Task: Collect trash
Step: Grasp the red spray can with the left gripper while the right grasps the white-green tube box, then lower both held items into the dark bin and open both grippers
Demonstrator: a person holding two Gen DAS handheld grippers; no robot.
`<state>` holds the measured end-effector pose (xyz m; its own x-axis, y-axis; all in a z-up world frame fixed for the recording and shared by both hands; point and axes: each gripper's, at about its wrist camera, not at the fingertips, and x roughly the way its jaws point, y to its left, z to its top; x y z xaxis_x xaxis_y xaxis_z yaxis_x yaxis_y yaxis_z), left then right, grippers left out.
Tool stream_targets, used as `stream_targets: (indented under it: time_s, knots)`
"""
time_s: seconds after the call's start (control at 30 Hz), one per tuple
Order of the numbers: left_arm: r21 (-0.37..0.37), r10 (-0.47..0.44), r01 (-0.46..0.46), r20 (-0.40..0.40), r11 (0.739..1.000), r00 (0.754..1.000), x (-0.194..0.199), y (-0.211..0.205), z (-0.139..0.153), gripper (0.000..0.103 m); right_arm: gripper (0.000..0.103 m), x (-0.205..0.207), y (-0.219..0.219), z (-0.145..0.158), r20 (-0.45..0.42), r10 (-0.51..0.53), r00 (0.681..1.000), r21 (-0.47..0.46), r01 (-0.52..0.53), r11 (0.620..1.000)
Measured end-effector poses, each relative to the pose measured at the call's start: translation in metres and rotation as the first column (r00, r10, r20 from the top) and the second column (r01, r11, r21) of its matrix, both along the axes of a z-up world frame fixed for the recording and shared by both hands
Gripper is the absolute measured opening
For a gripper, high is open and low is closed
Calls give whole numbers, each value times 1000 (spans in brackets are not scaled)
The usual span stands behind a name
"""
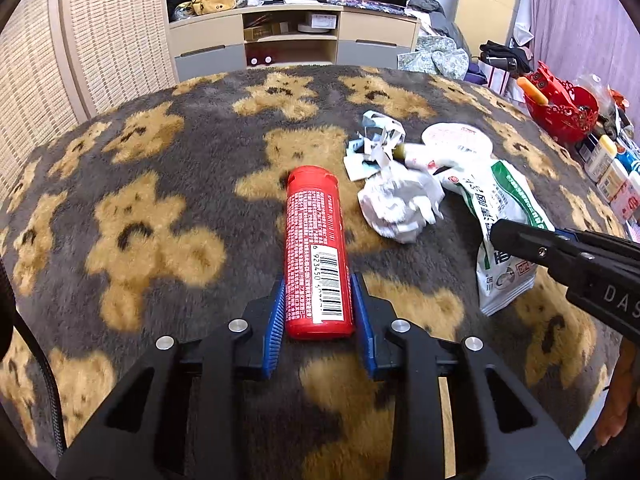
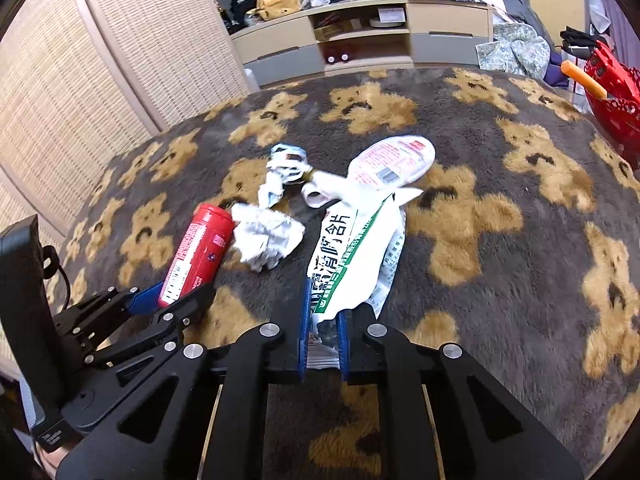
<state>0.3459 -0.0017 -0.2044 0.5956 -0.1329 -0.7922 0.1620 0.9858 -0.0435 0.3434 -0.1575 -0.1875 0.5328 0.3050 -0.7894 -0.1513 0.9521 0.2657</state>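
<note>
A red tube-shaped canister (image 1: 316, 252) lies on the bear-patterned blanket (image 1: 160, 200). My left gripper (image 1: 319, 292) is shut on its near end, blue pads against both sides. It also shows in the right wrist view (image 2: 196, 254). My right gripper (image 2: 324, 320) is shut on the near end of a white and green snack bag (image 2: 356, 256), also in the left wrist view (image 1: 506, 232). A crumpled white tissue (image 1: 400, 208), a torn paper wrapper (image 1: 374, 144) and a white and pink pouch (image 1: 456, 142) lie between them.
A red basket (image 1: 560, 108) and several bottles (image 1: 612, 168) stand at the blanket's right edge. A TV cabinet (image 1: 292, 36) and woven screen panels (image 1: 80, 40) stand behind the blanket.
</note>
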Motion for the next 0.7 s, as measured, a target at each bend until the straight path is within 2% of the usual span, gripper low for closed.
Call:
stream_targets:
  time_s: [0.3,0.57,0.7]
  knots:
    - [-33,-29,27,-37,999,999,-74,-8,5,30,12,-60,-25,15,4,-31,1000,51,31,998]
    - [-80,-41,41,-2,996,999,-155,-13,21,29,12,-123,-41,30,31,-20,999,57,18,998]
    - [-95,-43,44,16,995,999,-184,-14,29,28,12,-151,-48,36,44,-11,999,68,8,998]
